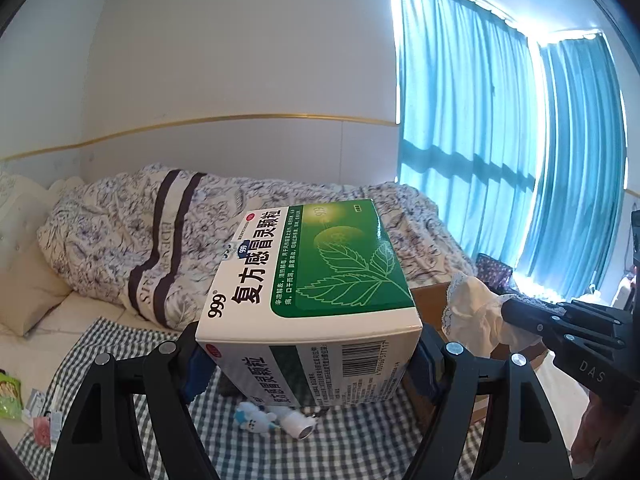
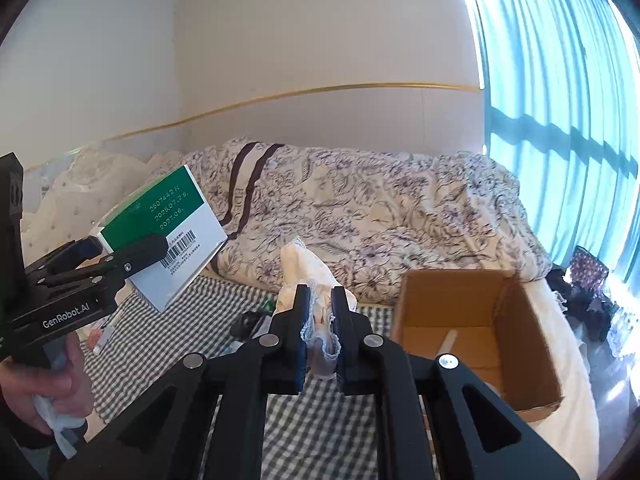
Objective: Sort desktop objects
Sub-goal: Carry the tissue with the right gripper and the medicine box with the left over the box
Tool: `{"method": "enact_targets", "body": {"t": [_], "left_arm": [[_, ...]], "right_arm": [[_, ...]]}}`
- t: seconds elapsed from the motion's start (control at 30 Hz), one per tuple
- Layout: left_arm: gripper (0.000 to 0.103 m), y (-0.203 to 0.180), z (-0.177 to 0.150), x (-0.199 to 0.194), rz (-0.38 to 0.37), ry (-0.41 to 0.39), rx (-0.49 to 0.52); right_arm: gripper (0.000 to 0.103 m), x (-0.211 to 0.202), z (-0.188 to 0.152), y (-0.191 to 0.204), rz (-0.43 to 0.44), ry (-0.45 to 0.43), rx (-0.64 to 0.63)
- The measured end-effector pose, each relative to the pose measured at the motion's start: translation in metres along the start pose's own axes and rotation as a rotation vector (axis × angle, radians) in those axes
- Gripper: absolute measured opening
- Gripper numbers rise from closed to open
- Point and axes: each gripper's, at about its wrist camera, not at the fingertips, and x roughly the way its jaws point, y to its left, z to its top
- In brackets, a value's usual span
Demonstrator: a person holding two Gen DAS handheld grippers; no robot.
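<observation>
the left tongs (image 1: 308,360) clamp a green-and-white box (image 1: 316,280) at lower centre of the left view, raised above the checked cloth (image 1: 360,440). the right tongs (image 2: 320,320) pinch a cream lace cloth (image 2: 308,272) at mid frame, an open carton (image 2: 520,320) to their right.

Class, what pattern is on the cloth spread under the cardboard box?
The cloth has a small grey-and-white gingham check, clearest in the right wrist view beside the cardboard box.
</observation>
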Motion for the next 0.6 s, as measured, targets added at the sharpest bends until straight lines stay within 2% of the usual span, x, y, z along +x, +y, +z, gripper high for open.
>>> {"method": "enact_targets", "body": {"t": [0.6], "left_arm": [[0.079, -0.066, 0.025, 0.012, -0.121, -0.051, 0.016]], "right_arm": [[0.01, -0.037, 0.011, -0.058, -0.121, -0.045, 0.026]]}}
